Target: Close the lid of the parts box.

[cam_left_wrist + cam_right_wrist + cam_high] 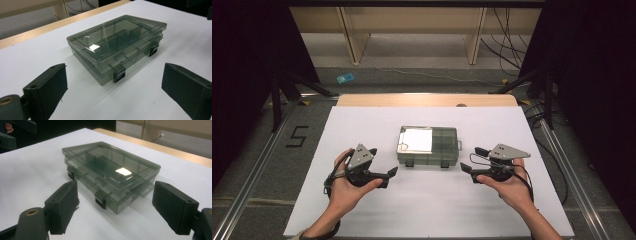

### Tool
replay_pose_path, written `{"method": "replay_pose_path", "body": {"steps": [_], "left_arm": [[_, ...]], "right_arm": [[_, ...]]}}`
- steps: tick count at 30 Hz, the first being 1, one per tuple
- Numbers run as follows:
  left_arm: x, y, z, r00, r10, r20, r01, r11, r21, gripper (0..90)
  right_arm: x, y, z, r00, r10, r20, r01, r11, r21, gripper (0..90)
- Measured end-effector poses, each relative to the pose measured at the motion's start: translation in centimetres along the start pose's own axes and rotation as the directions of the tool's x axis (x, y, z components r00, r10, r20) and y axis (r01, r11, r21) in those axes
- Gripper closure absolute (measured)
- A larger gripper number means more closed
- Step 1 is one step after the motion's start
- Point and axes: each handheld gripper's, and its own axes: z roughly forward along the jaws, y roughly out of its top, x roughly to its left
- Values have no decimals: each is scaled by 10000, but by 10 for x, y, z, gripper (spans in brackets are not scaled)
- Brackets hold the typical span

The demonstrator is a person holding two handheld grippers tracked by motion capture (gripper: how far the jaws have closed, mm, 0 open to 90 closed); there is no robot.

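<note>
Nearest the person: both hands low on the bench, one tool each. Left tool (388,176) points right toward the box, jaws spread, nothing between them. Right tool (468,171) points left, jaws likewise spread and empty. Neither touches the box; each sits just off a front corner.

Centre of the white bench top (362,215): a smoky clear plastic box (428,145), flat and rectangular, lid down. Two dark latches on the front edge, left latch (119,74) and right latch (153,49); from here they look snapped shut. Dividers show through the lid, compartments appear empty. Bright glare patch on the lid.

Handling judgement: light, rigid, thin-walled shell; smooth and glossy, so likely slippery against the pads. Will slide on the bench sheet if pushed from one side only. Lid could flex or crack under a hard squeeze. Best hold: the short side walls, one tool each side, or a pinch on the protruding rim; latches are the spot for opening.

Beyond the box: bare wooden bench edge (427,100), then floor with cables and pale shelf legs.
</note>
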Motion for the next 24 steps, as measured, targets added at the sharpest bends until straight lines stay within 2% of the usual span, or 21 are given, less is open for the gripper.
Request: {"method": "replay_pose_path", "body": {"steps": [1, 2, 3, 4, 6, 7, 8, 9, 10, 11, 12, 13, 14, 17, 18, 20, 21, 24], "left_arm": [[1, -1, -2, 10000, -16, 35, 17, 9999, -138, 58], [1, -2, -5, 10000, -61, -33, 61, 9998, -175, 58], [2, -3, -7, 10000, -22, -54, 21, 9997, -244, 58], [3, -4, -9, 10000, -30, -46, 28, 9994, -339, 58], [3, -6, -13, 9999, -16, -117, 12, 9993, -372, 59], [3, -7, -14, 9999, -12, -142, 6, 9992, -395, 59], [3, -8, -16, 9999, 5, -145, -11, 9993, -368, 59], [2, -9, -16, 9999, -21, -124, 16, 9991, -412, 59], [1, -9, -17, 9999, -49, -125, 44, 9991, -425, 60], [-10, -13, -17, 9871, -1586, 217, 1594, 9863, -417, 60], [1, -11, -18, 10000, 34, -74, -37, 9988, -485, 60], [-13, -14, -19, 9842, -1760, 191, 1766, 9836, -368, 60], [-11, -14, -19, 9890, -1465, 217, 1474, 9881, -432, 60], [-13, -17, -19, 9867, -1608, 229, 1616, 9861, -392, 60], [-1, -15, -19, 10000, -7, -50, 5, 9990, -450, 60], [0, -16, -20, 9999, 81, -66, -83, 9991, -408, 60], [-10, -18, -19, 9914, -1288, 219, 1295, 9909, -358, 60], [-12, -19, -19, 9884, -1506, 210, 1512, 9879, -336, 60]], "right_arm": [[0, 0, -4, 9998, -92, 154, 90, 9998, 149, 217], [0, -1, -4, 10000, -22, 12, 22, 10000, -13, 217], [-1, -1, -9, 9998, -91, 152, 87, 9996, 272, 218], [-1, -3, -8, 10000, -23, 45, 23, 10000, -53, 217], [-1, -4, -13, 9998, -81, 194, 79, 9999, 104, 217], [0, -6, -13, 10000, 5, 51, -4, 10000, -49, 217], [0, -6, -18, 9997, -70, 220, 67, 9999, 158, 216], [0, -7, -18, 9999, -9, 155, 10, 10000, -28, 215], [0, -7, -20, 9998, -57, 201, 56, 10000, 15, 215], [0, -8, -22, 9997, -58, 231, 58, 10000, -10, 215], [0, -9, -23, 9997, 3, 225, -2, 10000, -57, 215], [0, -9, -24, 9996, -63, 282, 64, 10000, -27, 214], [0, -10, -26, 9996, -18, 268, 18, 10000, -12, 213], [1, -13, -28, 9996, 2, 296, -4, 10000, 50, 210], [1, -14, -28, 9996, -26, 270, 28, 10000, -93, 208], [2, -15, -27, 9999, 74, 142, -71, 9997, -234, 207], [2, -15, -27, 9999, 120, 98, -118, 9998, -182, 206], [2, -16, -27, 9999, 75, 74, -73, 9997, -216, 205]]}}
